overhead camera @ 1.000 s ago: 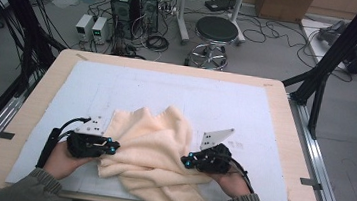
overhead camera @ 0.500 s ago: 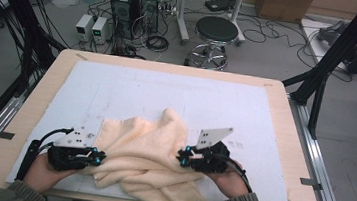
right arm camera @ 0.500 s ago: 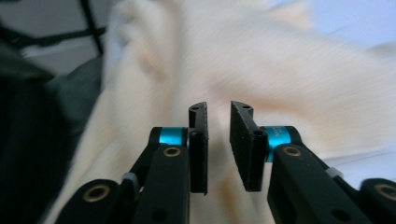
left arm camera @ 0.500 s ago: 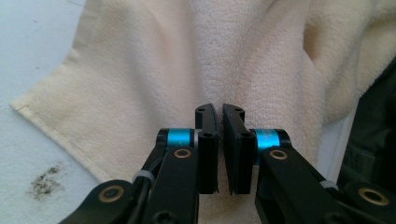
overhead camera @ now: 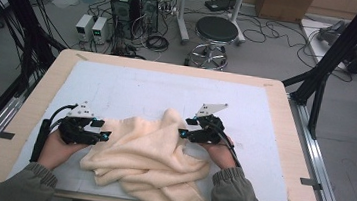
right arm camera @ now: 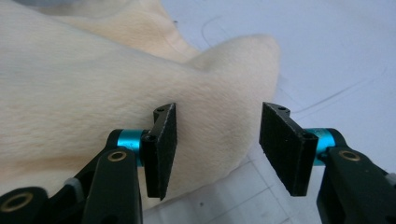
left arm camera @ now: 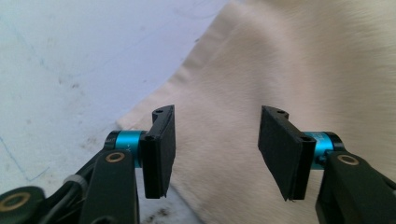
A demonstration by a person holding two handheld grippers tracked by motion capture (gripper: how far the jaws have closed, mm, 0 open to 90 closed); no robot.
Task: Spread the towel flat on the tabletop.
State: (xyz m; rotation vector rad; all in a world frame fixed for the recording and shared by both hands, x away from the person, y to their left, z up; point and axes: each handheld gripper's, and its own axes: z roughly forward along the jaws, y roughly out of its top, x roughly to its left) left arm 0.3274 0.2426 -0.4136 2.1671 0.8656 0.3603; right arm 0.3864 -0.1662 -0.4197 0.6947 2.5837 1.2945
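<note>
1. The towel [overhead camera: 148, 155] lies crumpled on the white mat [overhead camera: 132, 88], at the mat's near edge, bunched between the 2 hands, with 1 end hanging over the edge toward the person.

2. The left gripper [overhead camera: 106, 136] sits at the towel's left edge, pointing right into the cloth. Its jaws have just been opening and now stand about half apart. In the left gripper view the towel [left arm camera: 261, 88] lies under and ahead of the gap, but neither pad presses on it, so it holds nothing.

3. The right gripper [overhead camera: 181, 132] sits at the towel's upper right, pointing left at a raised fold. Its jaws have also just been opening and stand about half apart. In the right gripper view the fold [right arm camera: 219, 88] lies behind the gap, not pinched.

4. The relation that matters: the towel's bulk runs left to right between the 2 grippers, and each gripper faces inward along that line. Both are just beside the cloth; neither is clearly nearer.

5. My judgement: a fresh grasp on an edge or corner comes next. The left gripper has a flat edge right ahead, and the right faces a rounded hump, which looks harder to pinch.
</note>
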